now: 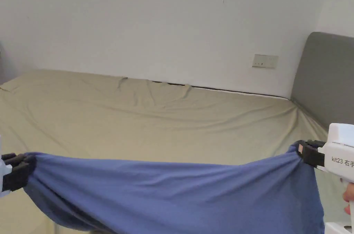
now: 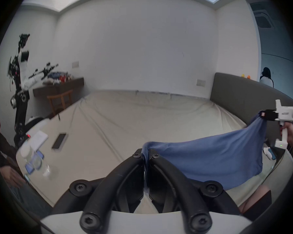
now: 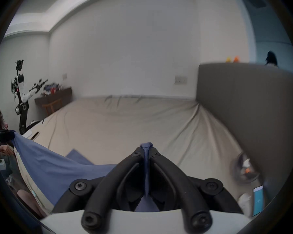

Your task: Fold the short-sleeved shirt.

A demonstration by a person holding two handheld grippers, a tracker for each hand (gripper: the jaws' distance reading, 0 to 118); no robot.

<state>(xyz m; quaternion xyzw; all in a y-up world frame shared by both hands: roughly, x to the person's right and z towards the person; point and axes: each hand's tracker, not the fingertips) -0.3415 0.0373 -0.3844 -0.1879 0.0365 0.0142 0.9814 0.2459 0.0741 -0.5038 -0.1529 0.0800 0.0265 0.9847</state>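
Blue shirt (image 1: pixel 173 196) stretched btwn grippers: left gripper (image 2: pixel 146 155) clamped on one end, right gripper (image 3: pixel 146 150) clamped on other, above bed (image 1: pixel 155 124).

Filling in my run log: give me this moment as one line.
shirt: held up, stretched over bed | left gripper: shut on shirt | right gripper: shut on shirt | fold: not yet begun

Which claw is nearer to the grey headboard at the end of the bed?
Right. The right claw, shut on the blue shirt, hangs just in front of the grey headboard. The left claw grips the shirt's opposite end, far across the bed.
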